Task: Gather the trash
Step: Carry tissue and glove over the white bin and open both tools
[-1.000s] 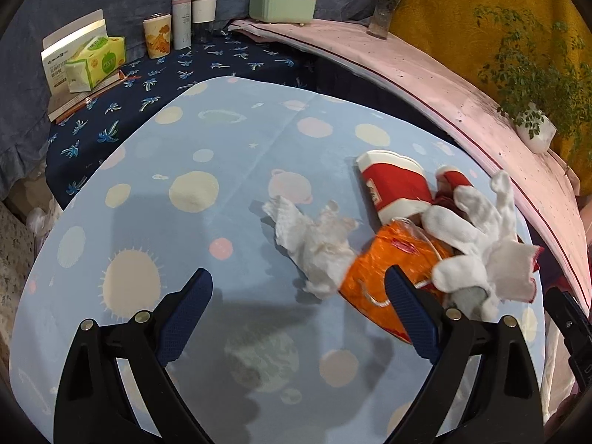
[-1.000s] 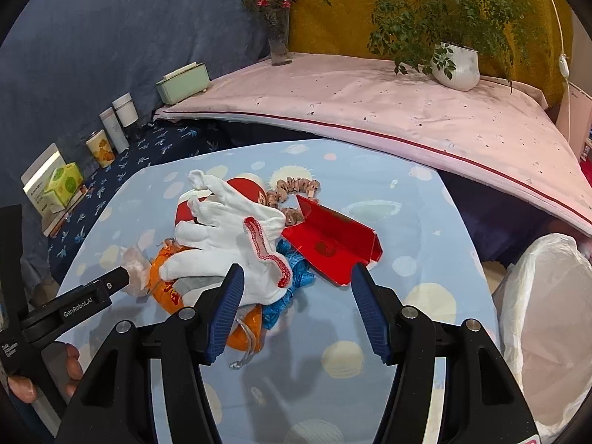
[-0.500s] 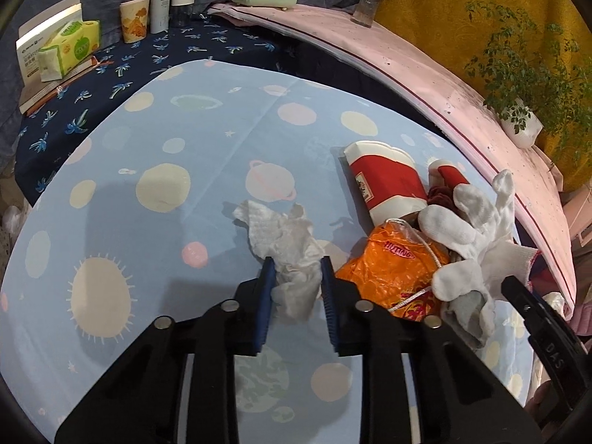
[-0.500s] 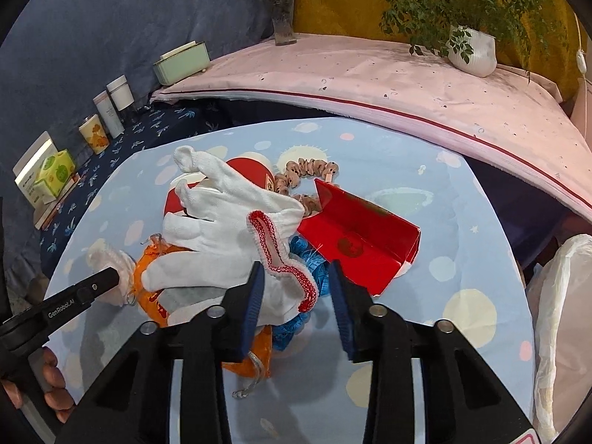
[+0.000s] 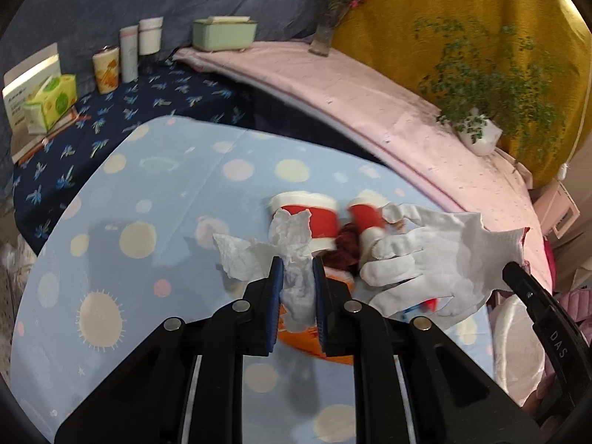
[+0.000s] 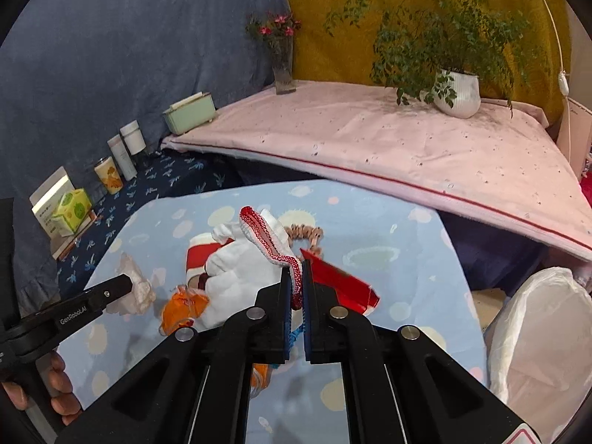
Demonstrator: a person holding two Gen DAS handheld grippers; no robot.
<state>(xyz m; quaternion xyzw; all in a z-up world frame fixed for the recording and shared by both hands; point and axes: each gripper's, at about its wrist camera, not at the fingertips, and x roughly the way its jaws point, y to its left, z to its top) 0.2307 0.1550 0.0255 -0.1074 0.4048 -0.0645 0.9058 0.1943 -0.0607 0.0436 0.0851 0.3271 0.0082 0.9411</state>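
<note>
My left gripper point(image 5: 297, 272) is shut on a crumpled white tissue point(image 5: 288, 255) and holds it above the spotted blue table point(image 5: 148, 192). My right gripper point(image 6: 296, 281) is shut on the red-edged cuff of a white glove point(image 6: 244, 270), lifted off the pile; the glove also shows in the left wrist view point(image 5: 425, 259). Under them lie red-and-white paper cups point(image 5: 318, 214), an orange wrapper point(image 6: 183, 305), a red carton point(image 6: 340, 285) and a string of beads point(image 6: 309, 231). The tissue also shows in the right wrist view point(image 6: 133, 288).
A white trash bag point(image 6: 544, 336) stands open at the table's right side. A pink-covered ledge point(image 6: 370, 137) behind carries a potted plant point(image 6: 455, 88), a flower vase point(image 6: 283, 70) and a green box point(image 6: 190, 113). Tissue box and cans point(image 5: 107, 66) stand far left.
Both grippers closed from open: the left on the tissue, the right on the glove's cuff. Both have since lifted their items off the table.
</note>
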